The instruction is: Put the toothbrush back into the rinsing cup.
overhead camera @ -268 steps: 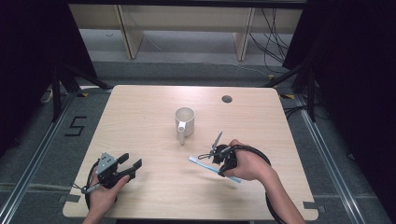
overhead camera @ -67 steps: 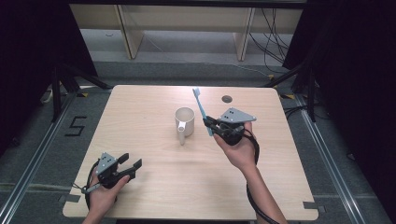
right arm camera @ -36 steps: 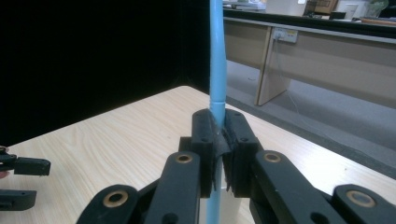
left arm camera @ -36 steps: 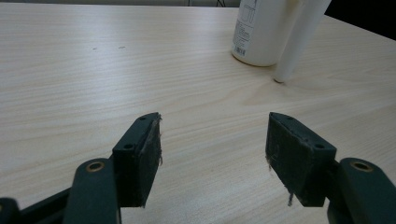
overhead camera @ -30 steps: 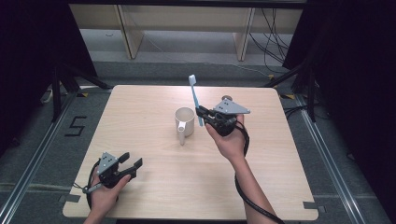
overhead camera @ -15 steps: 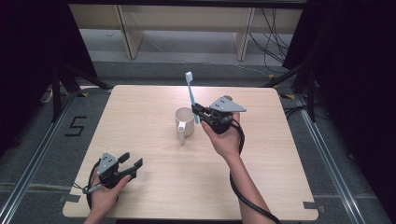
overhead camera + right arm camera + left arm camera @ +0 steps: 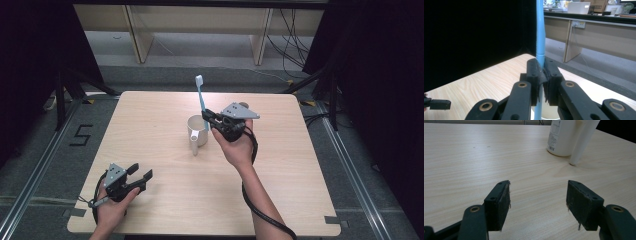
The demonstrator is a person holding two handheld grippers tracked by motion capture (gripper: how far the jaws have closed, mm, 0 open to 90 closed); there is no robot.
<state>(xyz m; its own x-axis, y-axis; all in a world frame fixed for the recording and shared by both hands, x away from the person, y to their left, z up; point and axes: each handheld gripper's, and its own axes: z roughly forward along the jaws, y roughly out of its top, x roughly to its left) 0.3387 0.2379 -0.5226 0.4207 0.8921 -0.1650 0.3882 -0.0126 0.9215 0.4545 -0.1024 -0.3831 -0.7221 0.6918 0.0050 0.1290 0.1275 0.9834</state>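
A light blue toothbrush (image 7: pixel 201 100) stands nearly upright with its head up, and my right gripper (image 7: pixel 206 116) is shut on its handle, held just right of and above the white mug (image 7: pixel 197 132). In the right gripper view the blue handle (image 7: pixel 540 37) runs up between the closed pads, and the mug's rim (image 7: pixel 549 117) shows below them. My left gripper (image 7: pixel 140 176) rests near the table's front left, jaws open and empty. In the left gripper view the mug (image 7: pixel 566 137) stands far ahead of the open gripper (image 7: pixel 537 203).
The wooden table (image 7: pixel 150 120) has a small dark round spot at its far right edge behind the right gripper. Black curtains flank the table, and shelf legs and cables stand on the floor beyond it.
My right gripper has carried the toothbrush left toward the mug and tipped it more upright. The left gripper has stayed in place.
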